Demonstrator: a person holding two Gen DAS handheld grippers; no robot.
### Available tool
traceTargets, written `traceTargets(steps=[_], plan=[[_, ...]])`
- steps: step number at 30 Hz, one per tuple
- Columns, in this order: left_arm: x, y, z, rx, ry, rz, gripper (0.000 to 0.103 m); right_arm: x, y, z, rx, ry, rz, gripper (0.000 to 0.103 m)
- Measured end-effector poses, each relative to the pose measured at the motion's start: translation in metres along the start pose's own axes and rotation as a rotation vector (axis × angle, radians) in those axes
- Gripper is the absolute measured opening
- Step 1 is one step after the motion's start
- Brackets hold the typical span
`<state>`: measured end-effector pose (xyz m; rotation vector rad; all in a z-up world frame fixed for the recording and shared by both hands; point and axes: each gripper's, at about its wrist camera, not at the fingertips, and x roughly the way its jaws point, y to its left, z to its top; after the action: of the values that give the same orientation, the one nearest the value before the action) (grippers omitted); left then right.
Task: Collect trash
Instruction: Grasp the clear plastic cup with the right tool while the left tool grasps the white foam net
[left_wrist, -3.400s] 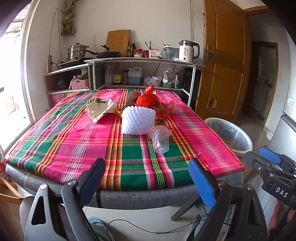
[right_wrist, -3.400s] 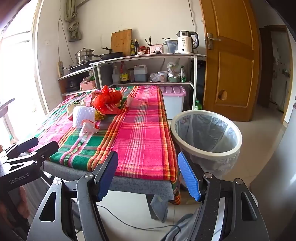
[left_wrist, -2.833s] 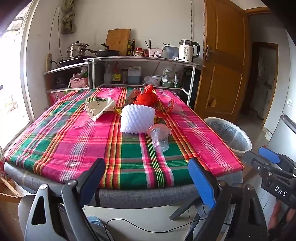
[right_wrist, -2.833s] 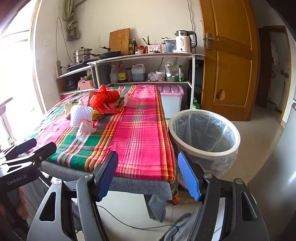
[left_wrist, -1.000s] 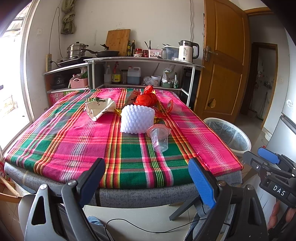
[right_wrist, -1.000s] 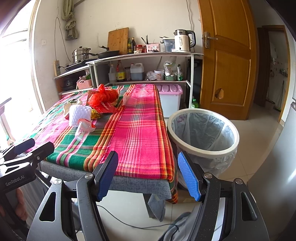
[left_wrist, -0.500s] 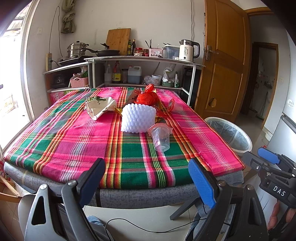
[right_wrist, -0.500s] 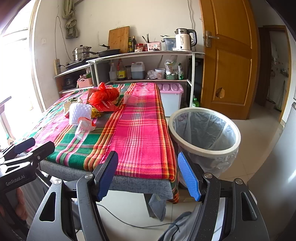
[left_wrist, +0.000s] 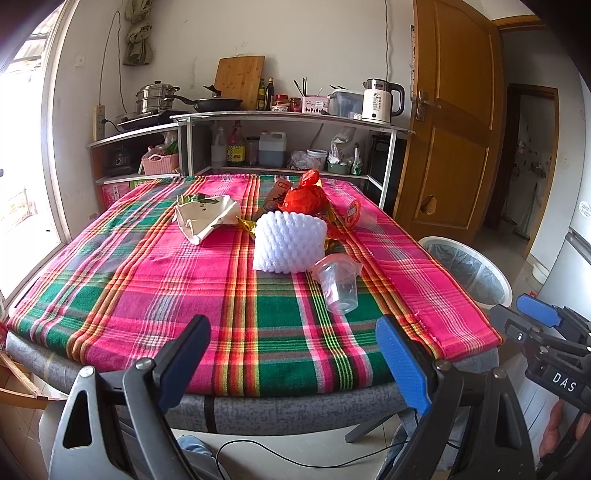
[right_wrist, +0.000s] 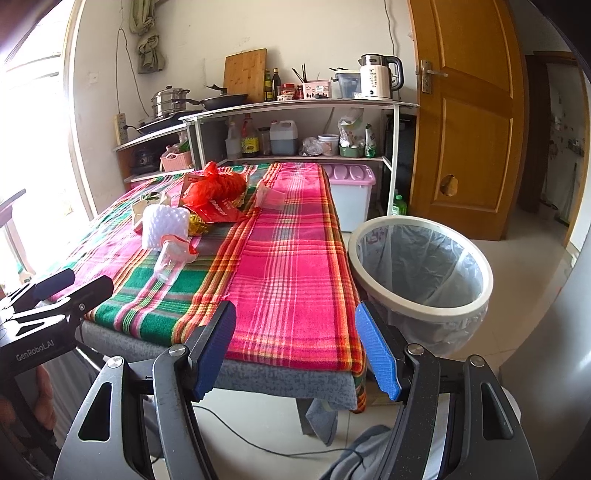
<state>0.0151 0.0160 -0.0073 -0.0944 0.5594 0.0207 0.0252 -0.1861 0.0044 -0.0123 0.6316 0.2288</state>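
Observation:
Trash lies on the plaid-covered table (left_wrist: 147, 280): a white foam net (left_wrist: 290, 243), a clear plastic cup (left_wrist: 338, 282) on its side, a red plastic bag (left_wrist: 306, 197), a crumpled white paper wrapper (left_wrist: 205, 218) and a small clear lidded cup (left_wrist: 356, 214). A lined white trash bin (right_wrist: 421, 266) stands on the floor right of the table. My left gripper (left_wrist: 295, 362) is open, in front of the table's near edge, with nothing in it. My right gripper (right_wrist: 295, 343) is open and holds nothing, over the table's near right corner beside the bin.
Shelves (left_wrist: 280, 122) behind the table carry pots, bottles and a kettle (left_wrist: 380, 99). A pink-lidded storage box (right_wrist: 351, 192) sits beyond the table's far right. A wooden door (left_wrist: 450, 147) stands at the right. A cable (right_wrist: 258, 443) runs across the floor.
Both views have shifted only slightly. Both grippers stay open and the trash on the table has not moved.

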Motion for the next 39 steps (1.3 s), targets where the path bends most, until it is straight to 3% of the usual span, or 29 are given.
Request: traceTargets(steps=[8, 16, 24, 26, 28, 36, 39], plan=[[0.025, 0.029, 0.019, -0.044, 0.019, -0.007, 0.092, 0.031, 0.020, 0.017, -0.016, 0.038, 0.092, 0.068], [0.033, 0.059, 0.036, -0.081, -0.013, 0.018, 0.092, 0.065, 0.050, 0.036, -0.032, 0.064, 0.183, 0.068], [0.052, 0.083, 0.039, -0.110, 0.035, -0.007, 0.092, 0.103, 0.077, 0.041, -0.021, 0.149, 0.248, 0.067], [0.056, 0.088, 0.038, -0.119, 0.047, -0.014, 0.092, 0.111, 0.081, 0.041, -0.018, 0.164, 0.248, 0.065], [0.060, 0.093, 0.038, -0.128, 0.054, -0.025, 0.092, 0.118, 0.083, 0.042, -0.015, 0.182, 0.247, 0.056], [0.068, 0.101, 0.039, -0.153, 0.068, -0.053, 0.092, 0.128, 0.083, 0.048, 0.009, 0.205, 0.242, 0.048], [0.070, 0.100, 0.041, -0.158, 0.070, -0.083, 0.092, 0.130, 0.082, 0.051, 0.007, 0.213, 0.247, 0.031]])
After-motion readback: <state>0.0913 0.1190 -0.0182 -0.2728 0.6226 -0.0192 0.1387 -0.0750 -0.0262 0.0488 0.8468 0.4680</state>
